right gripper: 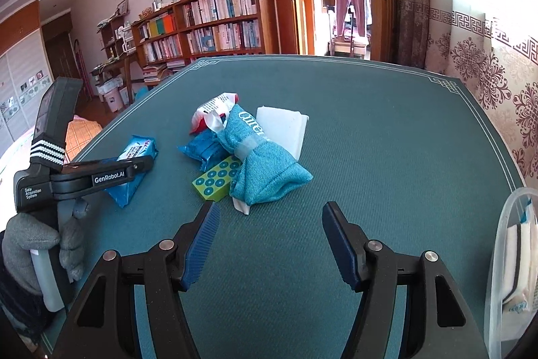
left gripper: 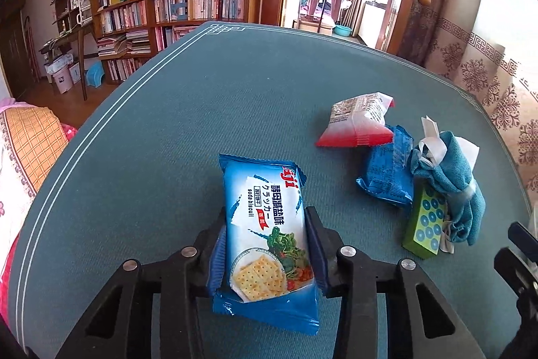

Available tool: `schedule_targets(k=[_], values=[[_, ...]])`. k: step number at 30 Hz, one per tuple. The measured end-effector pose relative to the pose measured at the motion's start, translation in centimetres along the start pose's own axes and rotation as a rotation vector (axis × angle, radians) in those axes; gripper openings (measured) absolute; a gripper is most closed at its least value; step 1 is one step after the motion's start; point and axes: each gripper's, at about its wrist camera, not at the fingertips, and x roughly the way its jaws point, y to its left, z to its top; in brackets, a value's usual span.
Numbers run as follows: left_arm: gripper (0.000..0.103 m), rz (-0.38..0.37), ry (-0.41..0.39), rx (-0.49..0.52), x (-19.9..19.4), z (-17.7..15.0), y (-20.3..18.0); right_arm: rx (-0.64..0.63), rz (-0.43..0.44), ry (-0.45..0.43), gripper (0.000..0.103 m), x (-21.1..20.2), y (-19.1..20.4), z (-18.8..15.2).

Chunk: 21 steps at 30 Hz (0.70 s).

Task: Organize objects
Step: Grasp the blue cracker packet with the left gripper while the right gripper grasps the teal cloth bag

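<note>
Left gripper (left gripper: 265,244) clamped on a blue cracker packet (left gripper: 265,238), packet lying lengthwise between the blue pads on the green table (left gripper: 201,110). Right gripper (right gripper: 270,241) spread apart over bare cloth, nothing between the fingers. Just beyond: a blue towel bundle (right gripper: 265,167) atop a dotted green box (right gripper: 215,179), a second blue packet (right gripper: 201,148), a red-and-white packet (right gripper: 212,110). Clear plastic bin (right gripper: 504,251) at right edge.

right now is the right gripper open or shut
Open: the right gripper has its blue pads wide apart over bare table, nothing between them.
</note>
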Motion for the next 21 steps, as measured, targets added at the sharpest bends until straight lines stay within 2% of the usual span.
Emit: schedule_targets(k=[12,21], values=[[0.044,-0.023,-0.002,0.021,0.2,-0.5,-0.6,0.009,0.041,0.031,0.065,5.6,0.2,3.5],[0.044,-0.023,-0.005,0.029,0.3,-0.4,-0.9,-0.031,0.058,0.036,0.065,7.4,0.2,4.8]])
